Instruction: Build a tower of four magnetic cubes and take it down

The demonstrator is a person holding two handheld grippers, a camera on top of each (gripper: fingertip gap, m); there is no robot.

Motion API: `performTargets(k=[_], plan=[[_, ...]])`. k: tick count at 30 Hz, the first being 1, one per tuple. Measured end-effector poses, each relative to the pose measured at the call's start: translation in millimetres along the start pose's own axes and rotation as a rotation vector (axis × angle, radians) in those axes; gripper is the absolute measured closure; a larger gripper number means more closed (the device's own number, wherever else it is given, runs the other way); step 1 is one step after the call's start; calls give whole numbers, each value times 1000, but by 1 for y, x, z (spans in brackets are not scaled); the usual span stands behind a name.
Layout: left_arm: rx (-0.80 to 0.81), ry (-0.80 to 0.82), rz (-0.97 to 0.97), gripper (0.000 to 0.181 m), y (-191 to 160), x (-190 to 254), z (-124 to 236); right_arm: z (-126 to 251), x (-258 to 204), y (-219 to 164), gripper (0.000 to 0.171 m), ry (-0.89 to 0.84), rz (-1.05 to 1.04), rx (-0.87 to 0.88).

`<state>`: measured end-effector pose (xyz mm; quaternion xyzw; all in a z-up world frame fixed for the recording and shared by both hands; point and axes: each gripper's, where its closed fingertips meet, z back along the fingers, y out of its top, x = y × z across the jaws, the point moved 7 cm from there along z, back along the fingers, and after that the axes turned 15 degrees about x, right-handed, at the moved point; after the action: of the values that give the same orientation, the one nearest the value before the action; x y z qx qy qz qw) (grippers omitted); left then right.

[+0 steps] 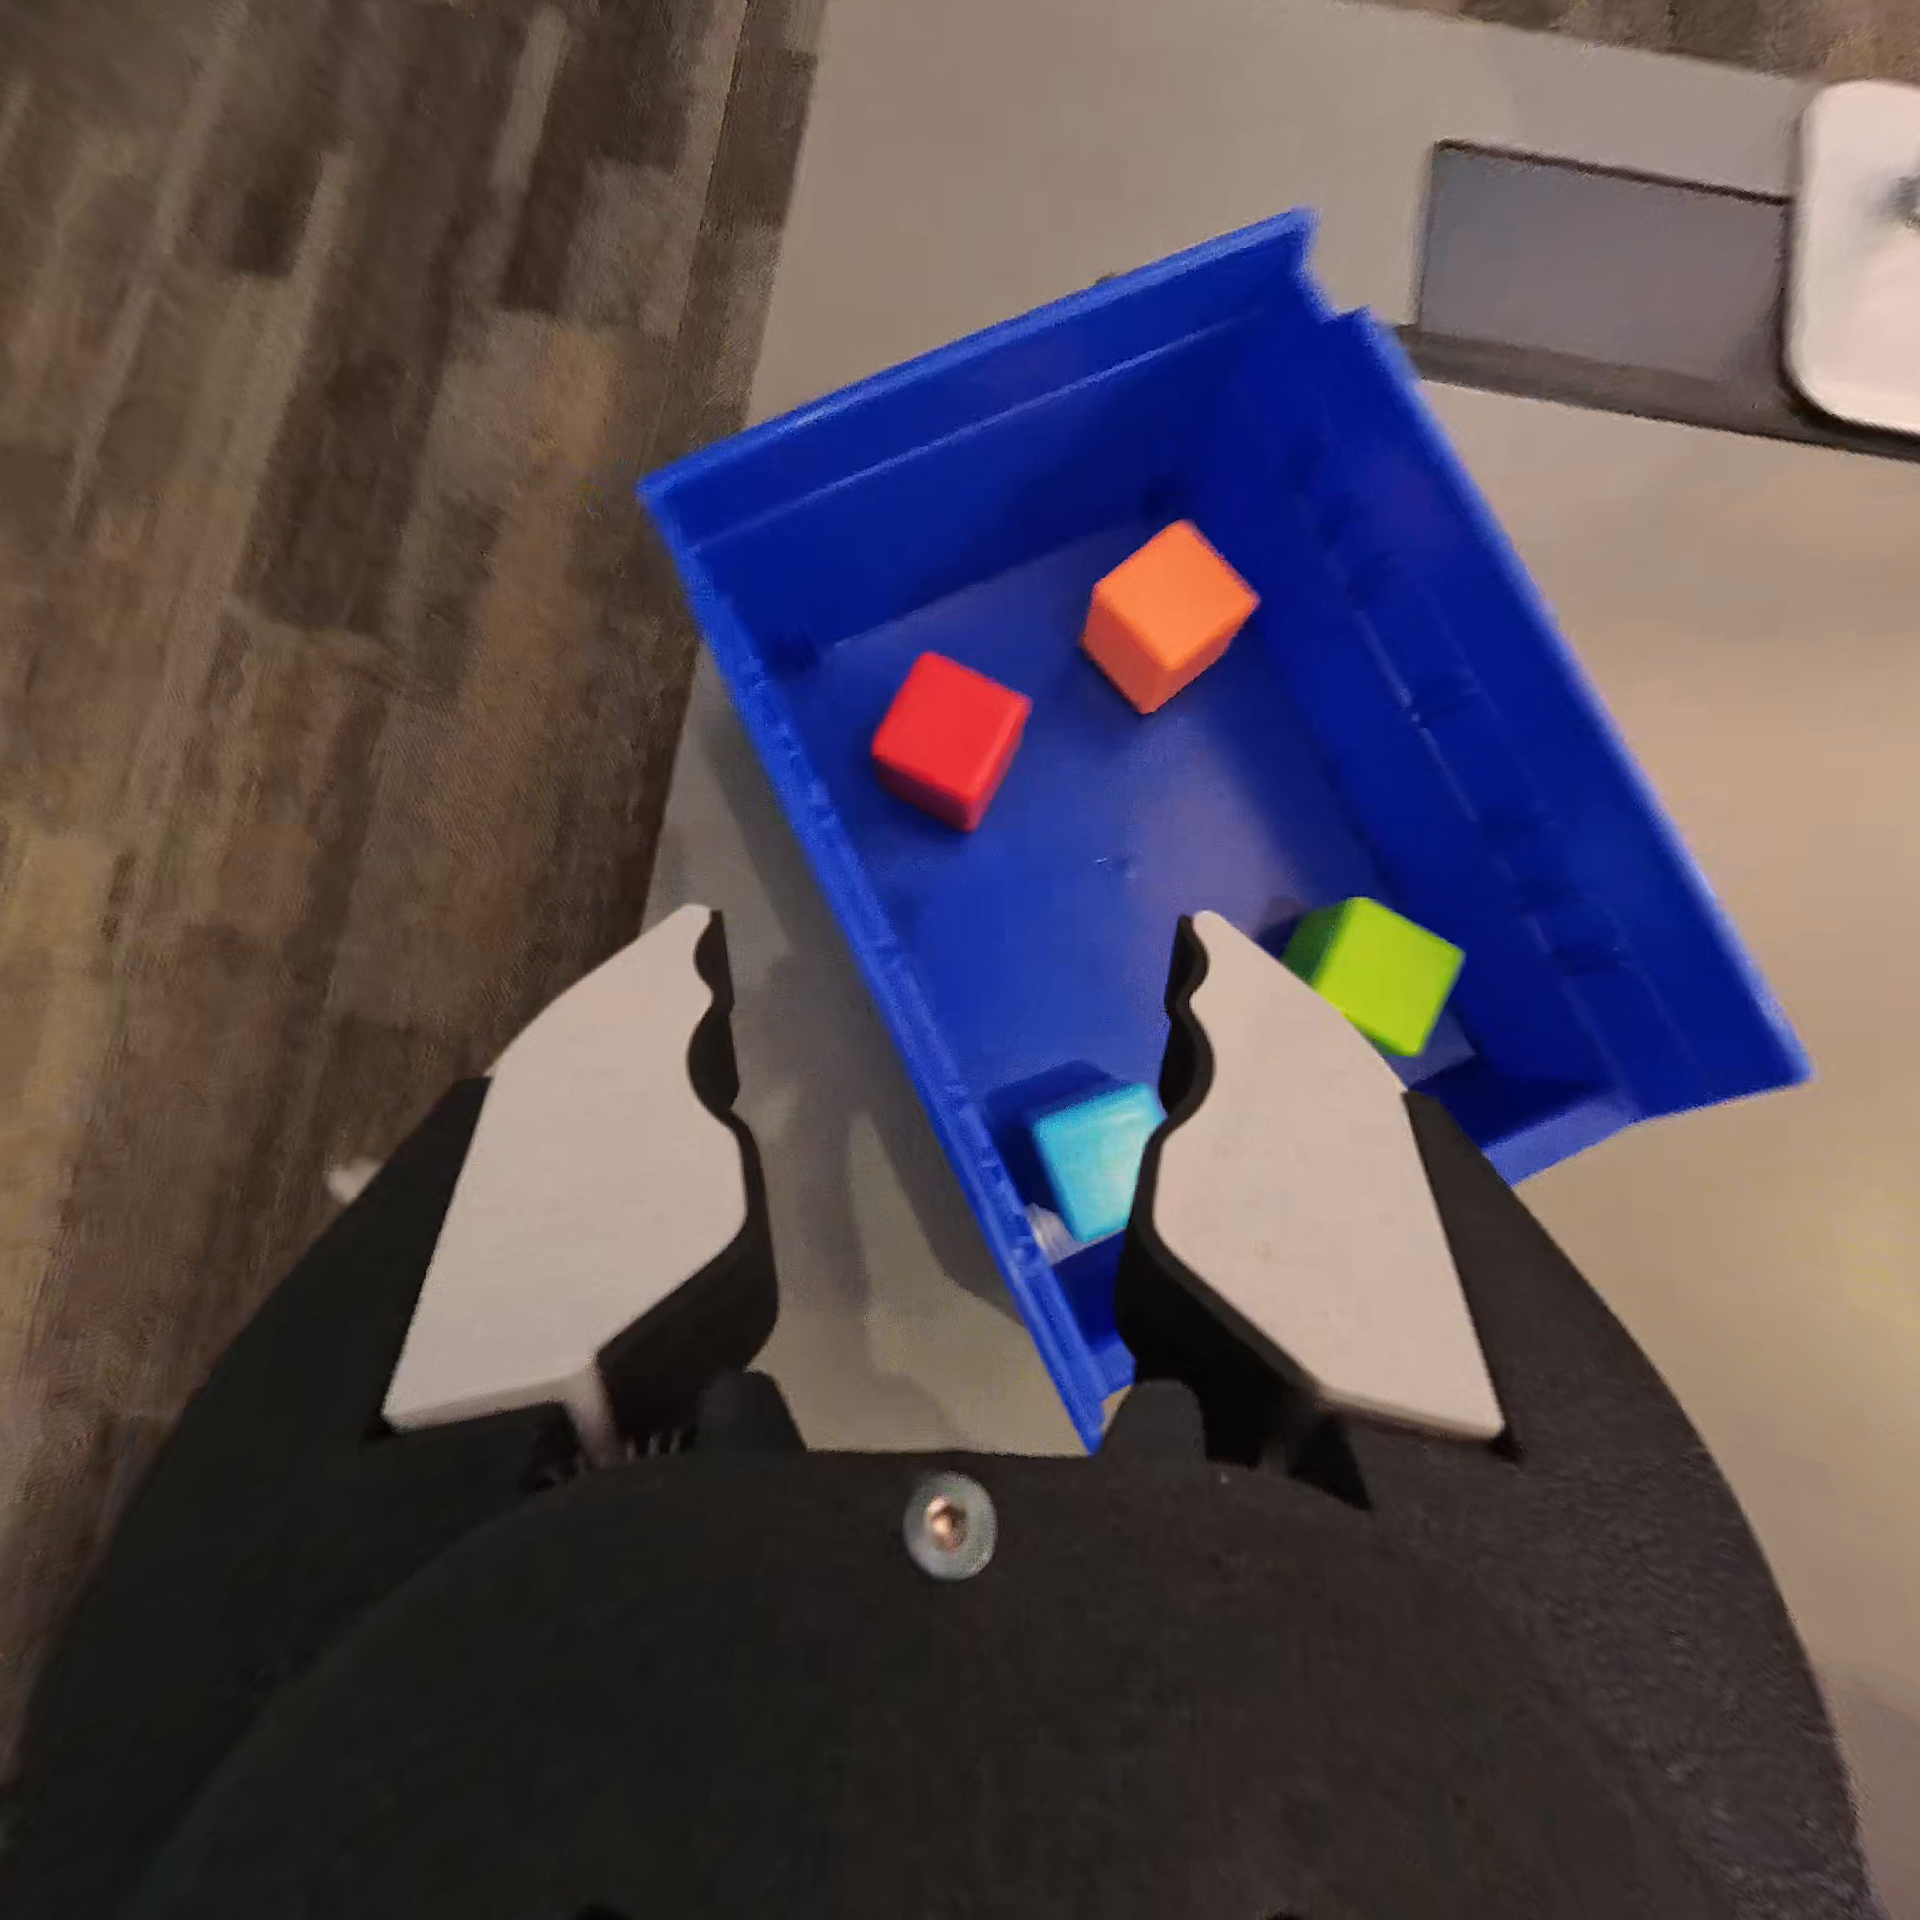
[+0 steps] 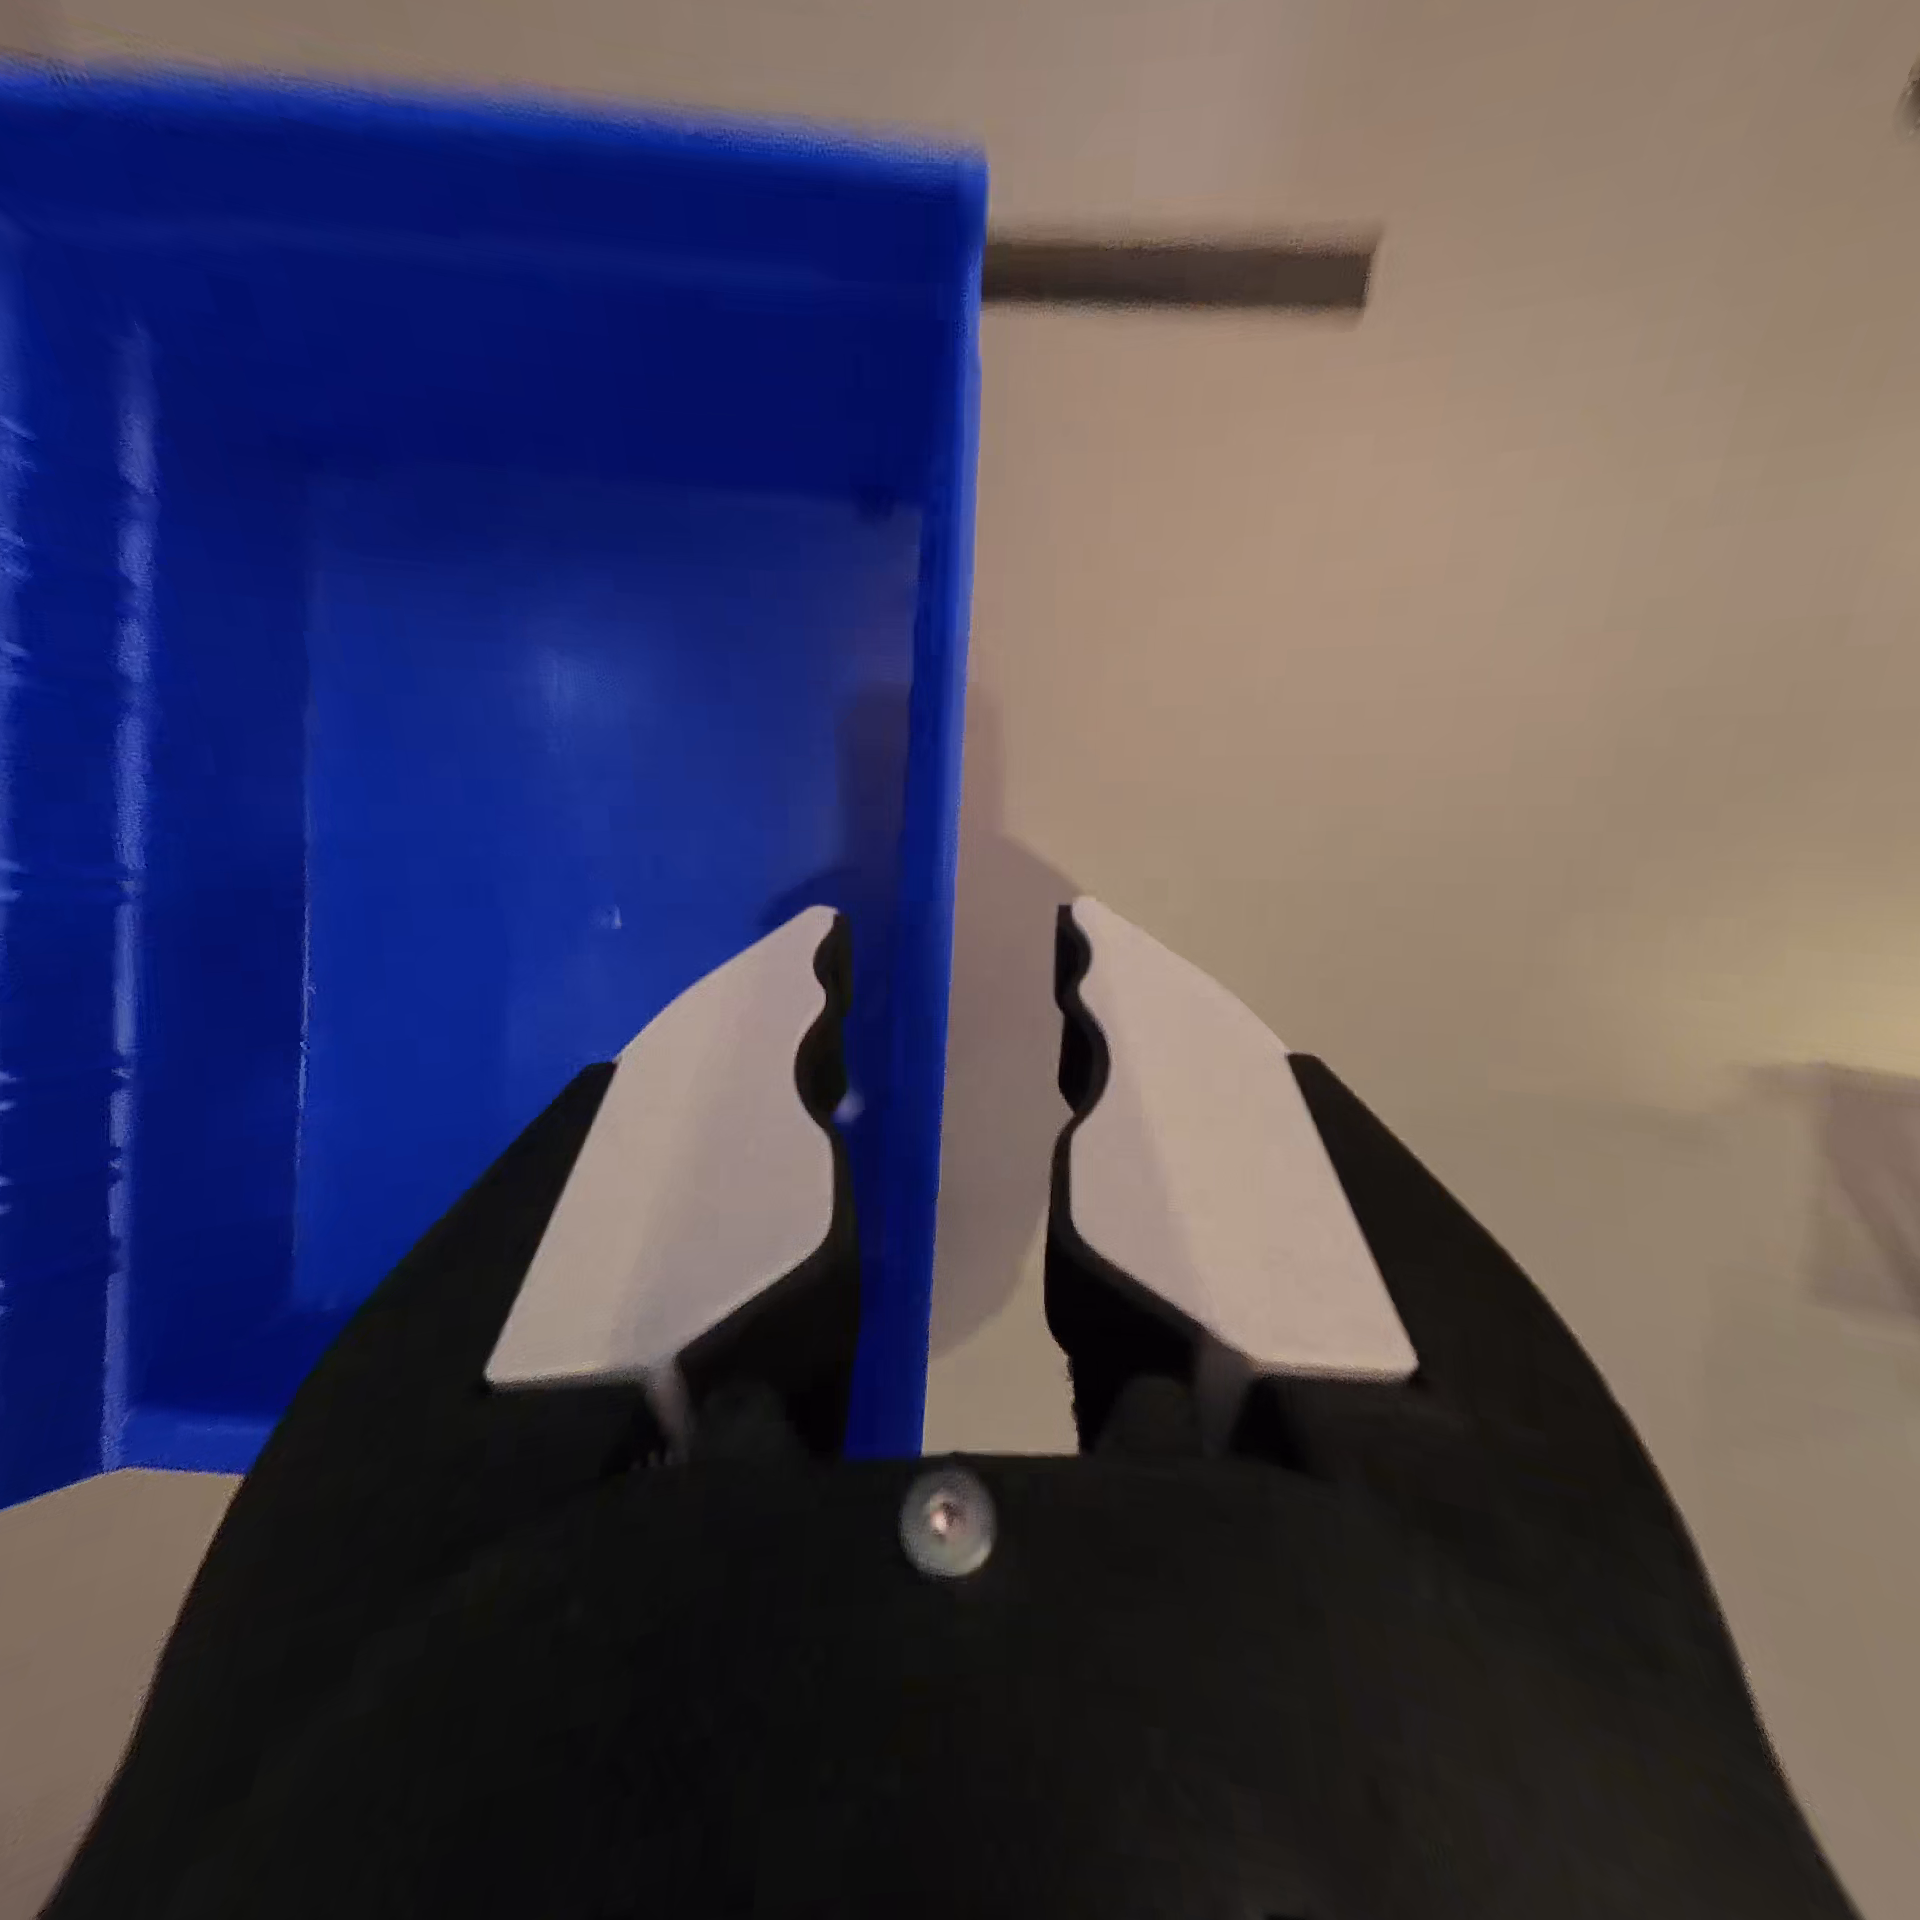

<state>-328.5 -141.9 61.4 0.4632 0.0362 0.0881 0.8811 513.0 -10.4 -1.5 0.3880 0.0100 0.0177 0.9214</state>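
While all four cubes lie loose in the bin point(image 1: 1039, 416), no tower exists, so by this judgement either the build has not begun or the takedown is complete; the pictures do not settle which.

Cube positions, left wrist view:
- Red cube point(image 1: 951, 740): on the bin floor near the left wall.
- Orange cube point(image 1: 1169, 615): toward the far wall, apart from the red one.
- Green cube point(image 1: 1374, 975): near the right wall, partly behind a finger.
- Cyan cube point(image 1: 1091, 1158): in the near left corner, against the wall.

No cube touches another. Each sits flat on a face, rotated at a different angle about the vertical. A cube has no long axis.

The bin rests on the grey surface point(image 1: 1662, 727) near its edge, its long axis running from the near open end to the far wall, skewed in this view.

Left gripper point(image 1: 951, 920): fingers spread wide, empty, straddling the bin's left wall above the cyan cube.

Right gripper point(image 2: 948, 914): fingers partly spread, empty, straddling the bin's point(image 2: 520, 312) right wall. No cube shows in this view.
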Motion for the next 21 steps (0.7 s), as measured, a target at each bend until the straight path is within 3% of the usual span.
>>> performTargets(k=[5,10,13,16,21], plan=[[-156,104,55,96,-24,-24,-16,50,-20,36,132,33,65,238],[-403,91,60,96,-58,-27,-43,55,-38,40,132,70,129,306],[-499,30,40,119,-72,-22,-61,48,-44,36,132,83,182,267],[-529,-39,30,156,-75,-14,-77,38,-54,32,132,136,192,230],[-486,20,-126,156,-64,-9,-91,29,-71,29,132,183,254,190]])
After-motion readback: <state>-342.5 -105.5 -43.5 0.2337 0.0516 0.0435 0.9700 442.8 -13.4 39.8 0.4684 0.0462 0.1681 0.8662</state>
